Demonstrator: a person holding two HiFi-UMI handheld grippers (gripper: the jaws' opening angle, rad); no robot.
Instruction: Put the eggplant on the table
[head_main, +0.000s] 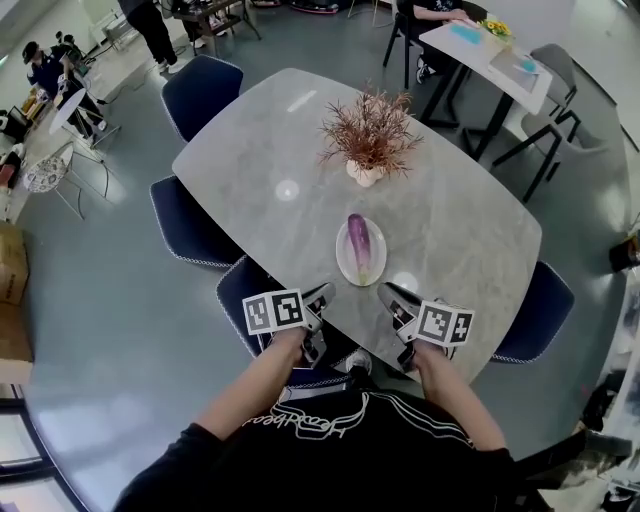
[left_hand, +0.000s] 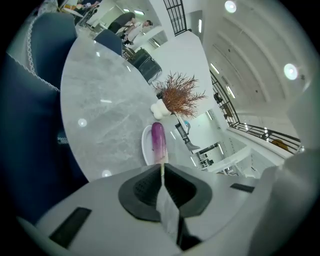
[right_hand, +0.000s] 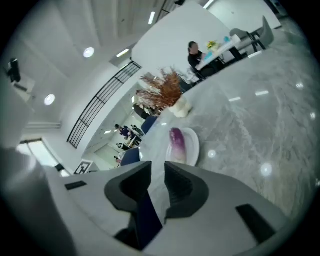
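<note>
The eggplant (head_main: 359, 245) lies on a white plate (head_main: 341, 256) by the table's (head_main: 250, 170) near edge. Both grippers are empty: the left gripper (head_main: 321, 296) has its jaws together, the right gripper (head_main: 386, 293) has them slightly apart. One should open wide, straddle the eggplant's middle and squeeze gently.

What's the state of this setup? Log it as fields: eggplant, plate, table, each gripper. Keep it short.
eggplant: purple, lying lengthwise on the plate, not on the bare table top
plate: white, on the near part of the table, just in front of the dried plant
table: grey stone-look top, blue chairs around it
left gripper: at the near table edge, jaws together, nothing between them
right gripper: at the near table edge, jaws slightly apart, nothing between them
task: eggplant untouched, neither gripper at the plate
</note>
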